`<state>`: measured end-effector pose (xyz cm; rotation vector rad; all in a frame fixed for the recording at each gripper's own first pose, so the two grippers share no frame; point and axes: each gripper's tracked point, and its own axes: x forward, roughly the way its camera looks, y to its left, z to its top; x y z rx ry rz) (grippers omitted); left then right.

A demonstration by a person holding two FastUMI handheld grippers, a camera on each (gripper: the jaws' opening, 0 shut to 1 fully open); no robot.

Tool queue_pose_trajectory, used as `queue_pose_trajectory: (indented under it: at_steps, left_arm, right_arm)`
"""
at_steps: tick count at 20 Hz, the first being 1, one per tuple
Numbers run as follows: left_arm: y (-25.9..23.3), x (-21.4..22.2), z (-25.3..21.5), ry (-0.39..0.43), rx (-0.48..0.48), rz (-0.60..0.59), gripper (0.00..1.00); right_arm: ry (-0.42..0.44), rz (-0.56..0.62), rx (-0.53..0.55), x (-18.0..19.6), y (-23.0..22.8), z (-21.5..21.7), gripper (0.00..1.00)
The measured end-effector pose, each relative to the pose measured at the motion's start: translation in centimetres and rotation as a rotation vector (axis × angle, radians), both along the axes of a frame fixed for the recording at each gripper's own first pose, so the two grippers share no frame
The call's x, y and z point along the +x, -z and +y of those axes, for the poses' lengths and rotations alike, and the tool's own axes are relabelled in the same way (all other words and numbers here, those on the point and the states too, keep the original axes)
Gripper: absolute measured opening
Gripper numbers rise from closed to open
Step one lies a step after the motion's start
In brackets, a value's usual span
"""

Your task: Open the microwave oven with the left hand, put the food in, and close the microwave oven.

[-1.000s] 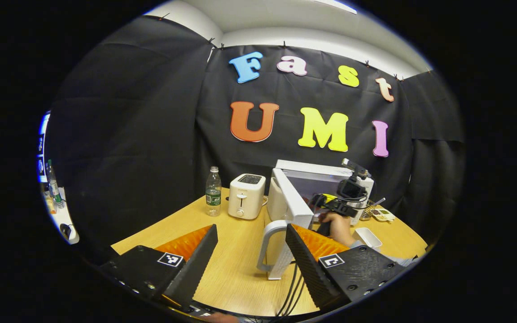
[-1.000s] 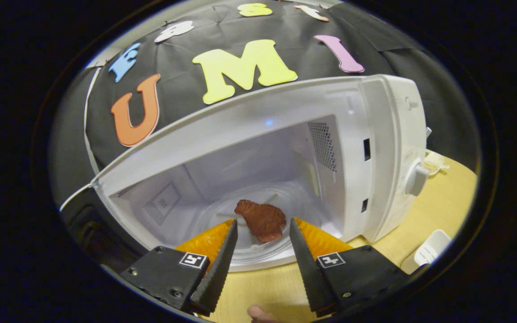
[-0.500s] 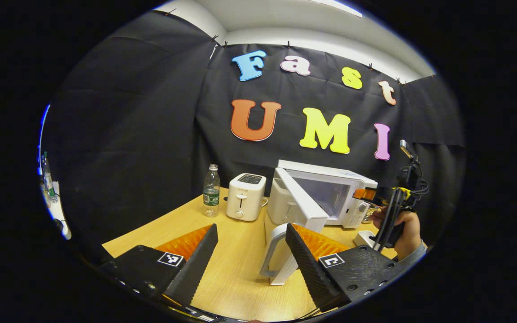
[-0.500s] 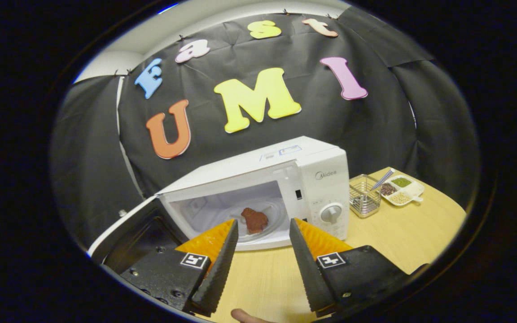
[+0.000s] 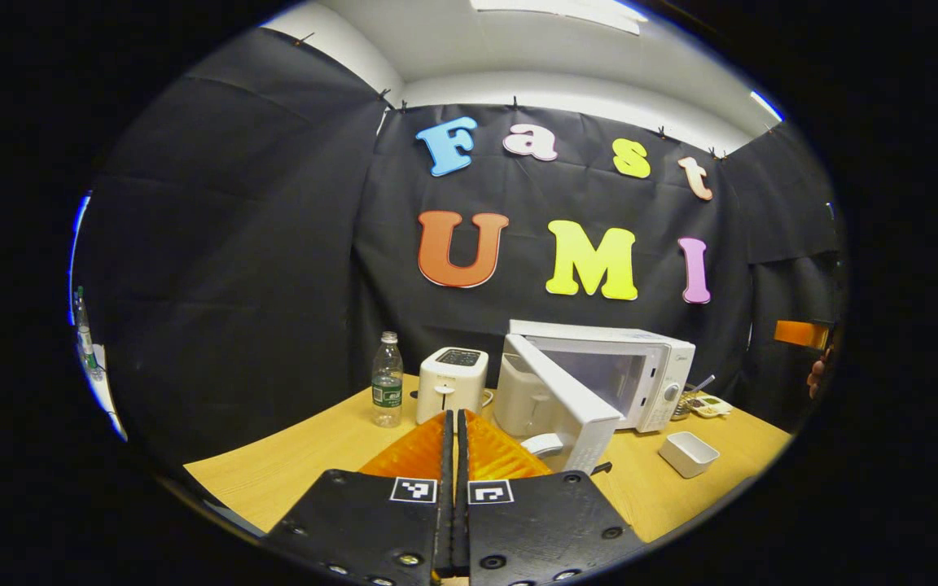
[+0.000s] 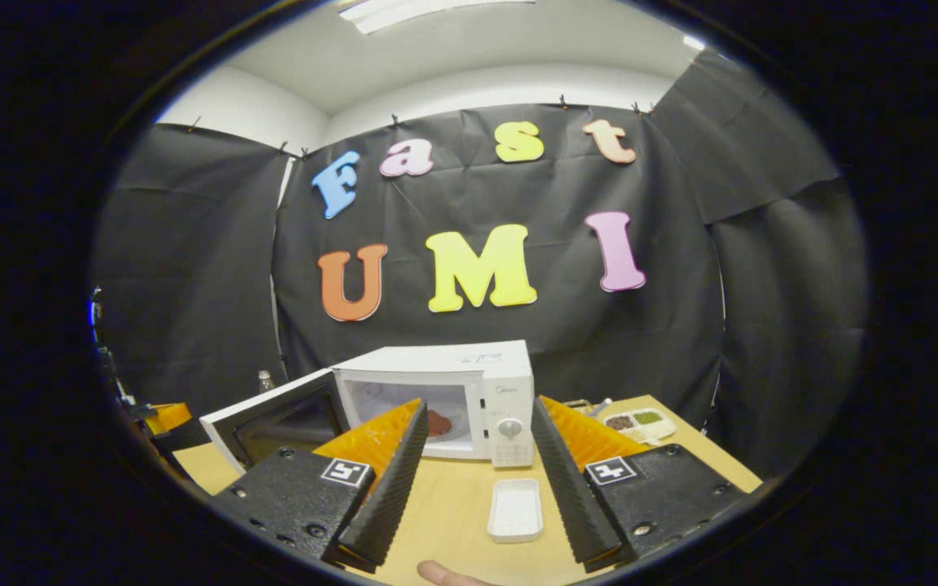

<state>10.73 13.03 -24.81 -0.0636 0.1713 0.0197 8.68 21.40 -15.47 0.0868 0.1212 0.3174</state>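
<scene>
Microwave (image 6: 469, 403) door (image 5: 567, 400) hangs open, food (image 6: 437, 423) sits inside on the turntable. Left gripper (image 5: 453, 456) fingers pressed together, empty; right gripper (image 6: 473, 456) spread wide, empty, above the table (image 6: 453, 521).

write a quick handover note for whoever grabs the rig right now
Left gripper: shut, empty, held back from the microwave door.
Right gripper: open, empty, held back above the table.
Microwave: door swung open.
Food: inside the microwave.
White dish: empty, on the table in front.
Done: door opened, food put in.
Left: push the door closed with the left gripper.
</scene>
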Motion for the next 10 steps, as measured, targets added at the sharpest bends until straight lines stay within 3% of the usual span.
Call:
queue_pose_trajectory:
  at_steps: [1, 3, 4, 6, 10]
  left_arm:
    - [0.3, 0.5, 0.4, -0.007, 0.012, 0.0, 0.0]
    - [1.5, 1.2, 0.3, 0.002, 0.014, 0.014, 0.0]
    - [2.3, 1.3, 0.1, 0.008, 0.008, 0.031, 0.0]
    - [3.0, 1.8, -0.2, 0.018, -0.002, 0.037, 0.0]
    - [4.4, 1.8, -1.8, 0.056, -0.004, 0.053, 0.0]
  right_arm:
    - [-0.003, 0.0, -0.02, -0.7, -0.1, -0.7, 0.77]
    - [-0.015, -0.002, -0.048, -1.9, -0.5, -1.3, 0.78]
    - [-0.017, -0.002, -0.063, -2.4, -0.6, -1.7, 0.8]
    - [0.001, -0.019, -0.069, -2.9, -1.3, -2.7, 0.96]
    - [0.01, -0.036, -0.035, -3.4, -3.1, -4.1, 0.96]
